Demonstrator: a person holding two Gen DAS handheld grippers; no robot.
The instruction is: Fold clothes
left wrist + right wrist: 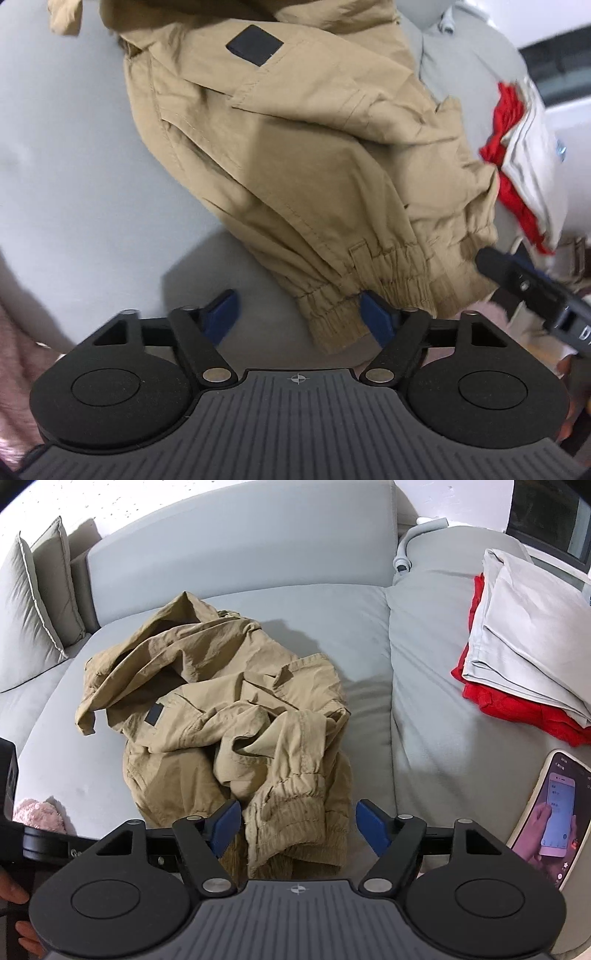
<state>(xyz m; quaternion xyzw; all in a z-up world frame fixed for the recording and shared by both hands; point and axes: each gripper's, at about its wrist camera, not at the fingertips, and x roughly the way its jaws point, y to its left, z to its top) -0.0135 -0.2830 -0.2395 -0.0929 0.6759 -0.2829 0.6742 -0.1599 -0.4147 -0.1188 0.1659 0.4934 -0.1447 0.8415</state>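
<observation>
Both grippers, left gripper point(297, 314) and right gripper point(297, 825), hover open-jawed over a crumpled tan jacket point(221, 716) at frame centre; pinching its bunched hem could drag several layers together.

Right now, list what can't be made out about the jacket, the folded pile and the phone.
- Jacket: crumpled on the sofa, its own folds hide the zip and one sleeve; left wrist view cuts off its top.
- Folded pile: the grey piece covers most of the red one; blurred in the left wrist view.
- Phone: cut by the right wrist view's edge, its screen text too small.
- Pink fabric: only a corner shows.
</observation>
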